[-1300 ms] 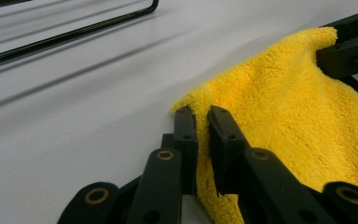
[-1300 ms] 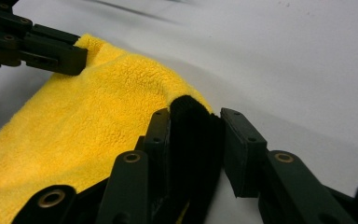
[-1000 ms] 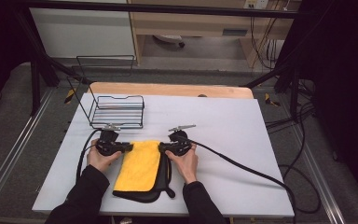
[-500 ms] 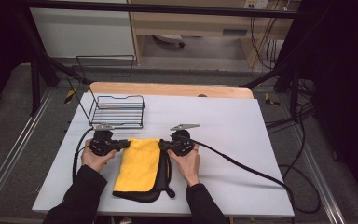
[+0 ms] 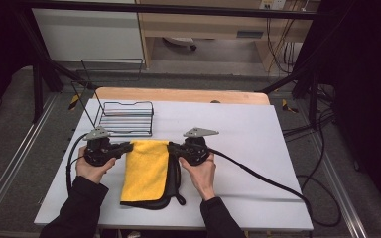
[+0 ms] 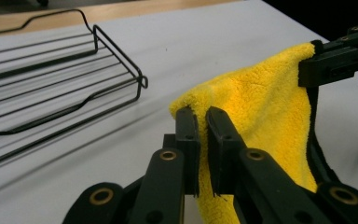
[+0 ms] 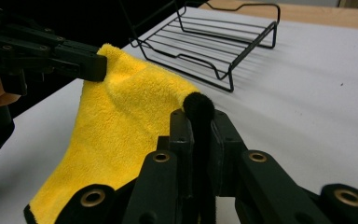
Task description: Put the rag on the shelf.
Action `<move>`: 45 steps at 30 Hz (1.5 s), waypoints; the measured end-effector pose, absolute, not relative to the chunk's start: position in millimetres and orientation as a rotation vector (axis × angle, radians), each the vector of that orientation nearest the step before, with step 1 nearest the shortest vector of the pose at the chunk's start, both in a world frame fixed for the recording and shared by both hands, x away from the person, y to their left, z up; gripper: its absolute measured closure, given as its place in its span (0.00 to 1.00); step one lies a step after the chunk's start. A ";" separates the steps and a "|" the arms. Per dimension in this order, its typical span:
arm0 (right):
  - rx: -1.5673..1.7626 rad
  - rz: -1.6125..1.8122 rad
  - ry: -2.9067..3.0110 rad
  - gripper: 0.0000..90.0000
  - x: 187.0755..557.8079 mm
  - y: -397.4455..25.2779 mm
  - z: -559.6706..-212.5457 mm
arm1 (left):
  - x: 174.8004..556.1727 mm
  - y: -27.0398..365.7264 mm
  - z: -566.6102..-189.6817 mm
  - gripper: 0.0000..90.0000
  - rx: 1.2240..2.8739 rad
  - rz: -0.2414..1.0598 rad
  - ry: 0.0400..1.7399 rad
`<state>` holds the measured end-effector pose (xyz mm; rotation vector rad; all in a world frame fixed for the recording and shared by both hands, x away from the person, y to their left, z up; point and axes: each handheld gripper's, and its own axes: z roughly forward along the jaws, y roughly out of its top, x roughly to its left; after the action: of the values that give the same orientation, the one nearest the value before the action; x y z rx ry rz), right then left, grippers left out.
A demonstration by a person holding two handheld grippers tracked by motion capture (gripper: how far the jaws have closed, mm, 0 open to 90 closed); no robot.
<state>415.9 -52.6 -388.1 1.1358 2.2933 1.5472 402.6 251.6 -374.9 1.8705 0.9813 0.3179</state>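
A yellow fleecy cloth [image 5: 146, 171] with a black underside and edging lies in front of the person, its far edge lifted off the white table [image 5: 258, 163]. My left gripper [image 5: 129, 146] is shut on the cloth's far left corner, seen close up between the jaws [image 6: 201, 116]. My right gripper [image 5: 171, 148] is shut on the far right corner, where the black edging bulges above the jaws [image 7: 199, 112]. The cloth [image 6: 261, 107] hangs stretched between the two grippers, and its near end rests on the table.
A black wire rack [image 5: 124, 119] stands just beyond the left gripper at the table's back left. A wooden board [image 5: 178, 94] runs along the far edge. A cable [image 5: 258, 176] trails right from the right gripper. Bare table lies to the right.
Both grippers have moved slightly away from the person with the cloth's far edge held in them, which is now lifted and pulled taut between them.
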 end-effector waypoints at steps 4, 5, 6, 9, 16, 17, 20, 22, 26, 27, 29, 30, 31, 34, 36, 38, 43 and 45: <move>1.088 1.569 2.262 0.91 410.9 -54.9 -378.0 | 395.8 250.0 -365.1 0.93 1.844 0.361 0.961; 1.081 1.574 2.258 0.91 409.2 -55.1 -375.4 | 394.1 249.3 -362.7 0.93 1.839 0.370 0.955; 1.066 1.570 2.252 0.91 407.7 -55.1 -372.8 | 392.4 248.5 -360.5 0.93 1.831 0.379 0.951; 1.039 1.580 2.235 0.91 403.8 -56.7 -365.5 | 387.5 247.1 -353.9 0.93 1.808 0.395 0.934; 0.980 1.602 2.180 0.91 393.9 -64.1 -348.0 | 376.3 243.1 -339.1 0.93 1.762 0.438 0.883; 0.971 1.606 2.171 0.91 392.9 -65.1 -345.5 | 374.7 242.2 -337.4 0.93 1.754 0.445 0.878; 0.959 1.628 2.143 0.91 389.7 -67.5 -338.6 | 371.2 241.1 -332.8 0.93 1.728 0.468 0.860; 0.943 1.637 2.130 0.91 387.8 -68.5 -334.7 | 368.8 241.2 -330.4 0.93 1.712 0.481 0.857; 0.913 1.639 2.110 0.91 384.7 -67.0 -326.9 | 365.4 242.0 -325.5 0.93 1.687 0.513 0.844; 0.906 1.646 2.103 0.91 384.0 -66.7 -325.1 | 365.0 242.4 -324.1 0.93 1.674 0.515 0.843; 0.897 1.661 2.085 0.91 382.7 -66.4 -321.9 | 364.4 243.2 -321.7 0.93 1.663 0.520 0.836; 0.890 1.665 2.079 0.91 382.3 -66.6 -320.4 | 363.9 243.3 -320.3 0.93 1.657 0.524 0.832; 0.887 1.668 2.073 0.91 381.9 -66.5 -318.9 | 363.6 243.2 -319.0 0.93 1.652 0.529 0.829; 0.873 1.677 2.054 0.91 380.7 -66.4 -313.9 | 363.4 243.1 -313.8 0.93 1.637 0.541 0.823; 0.862 1.687 2.035 0.91 380.0 -66.0 -310.0 | 363.5 243.4 -310.4 0.93 1.627 0.547 0.818; 0.855 1.694 2.019 0.91 379.2 -65.6 -305.9 | 363.4 244.0 -306.7 0.93 1.612 0.554 0.812; 0.835 1.705 1.985 0.91 379.9 -62.6 -297.1 | 364.7 246.2 -298.5 0.94 1.585 0.583 0.804; 0.826 1.710 1.974 0.91 380.0 -60.8 -294.0 | 365.5 247.6 -296.1 0.94 1.575 0.591 0.802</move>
<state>380.0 -60.8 -294.0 0.8259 1.9739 1.7098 365.5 247.6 -296.1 1.5753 0.8017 0.5911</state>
